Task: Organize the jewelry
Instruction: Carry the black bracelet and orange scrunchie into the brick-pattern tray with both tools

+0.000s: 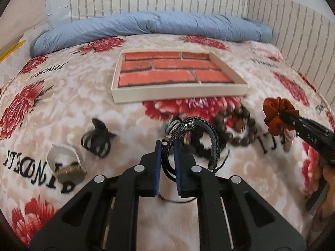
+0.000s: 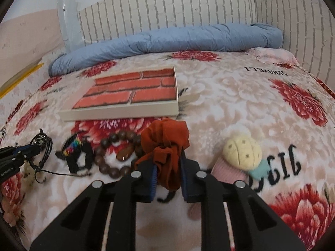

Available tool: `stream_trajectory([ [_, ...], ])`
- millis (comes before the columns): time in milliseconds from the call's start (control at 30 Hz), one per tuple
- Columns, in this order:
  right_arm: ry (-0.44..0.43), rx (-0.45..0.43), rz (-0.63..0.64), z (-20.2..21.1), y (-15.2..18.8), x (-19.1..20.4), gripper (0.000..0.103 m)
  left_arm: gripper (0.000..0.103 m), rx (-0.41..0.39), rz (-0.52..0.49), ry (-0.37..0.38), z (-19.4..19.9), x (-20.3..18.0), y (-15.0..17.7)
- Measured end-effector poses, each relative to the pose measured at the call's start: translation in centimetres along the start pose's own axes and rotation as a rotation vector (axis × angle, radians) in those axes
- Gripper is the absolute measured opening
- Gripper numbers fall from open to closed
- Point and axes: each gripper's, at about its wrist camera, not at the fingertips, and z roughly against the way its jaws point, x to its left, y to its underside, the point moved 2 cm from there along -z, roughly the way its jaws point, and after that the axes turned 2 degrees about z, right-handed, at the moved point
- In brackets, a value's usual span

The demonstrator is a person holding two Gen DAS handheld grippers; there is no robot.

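My left gripper point(image 1: 168, 146) is shut on a black braided leather bracelet point(image 1: 194, 129) and holds it above the bed; it also shows in the right wrist view point(image 2: 43, 146). My right gripper point(image 2: 168, 163) is shut on a rust-orange scrunchie point(image 2: 167, 144), also seen in the left wrist view point(image 1: 276, 115). A shallow white box with a red brick-pattern floor point(image 1: 178, 90) lies open farther back, also in the right wrist view point(image 2: 125, 109). A brown wooden bead bracelet point(image 1: 240, 125) lies between the grippers point(image 2: 117, 152).
On the floral blanket lie a black claw clip point(image 1: 98, 140), a white-band watch point(image 1: 67, 165), a black woven band with rainbow stripe point(image 2: 75, 152), and a plush cream-and-pink hair clip point(image 2: 240, 159). A rolled blue quilt point(image 1: 146, 27) lies behind the box.
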Motion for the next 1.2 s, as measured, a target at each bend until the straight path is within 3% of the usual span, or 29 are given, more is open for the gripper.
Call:
stream_trajectory([
  [333,-0.030,-0.066,0.007,-2.5,-7.2,0.5,0.018,0.010,-0.047,0.058,0.019,-2.0,2.8,-8.5],
  [600,-0.057,-0.064,0.017,-8.5,-13.3,2.5,0.018,0.010,-0.083,0.033,-0.002,-5.8,3.5,-16.6],
  [867,-0.037,0.013,0.054,-16.7,-17.0,4.6,0.018,0.010,0.012,0.083,0.024,-14.0,4.3,-21.4],
  [1200,0.028,0.174,0.087,-25.0,-17.8,5.5,0.018,0.010,0.151,0.063,-0.026,-22.9,4.3,-22.3],
])
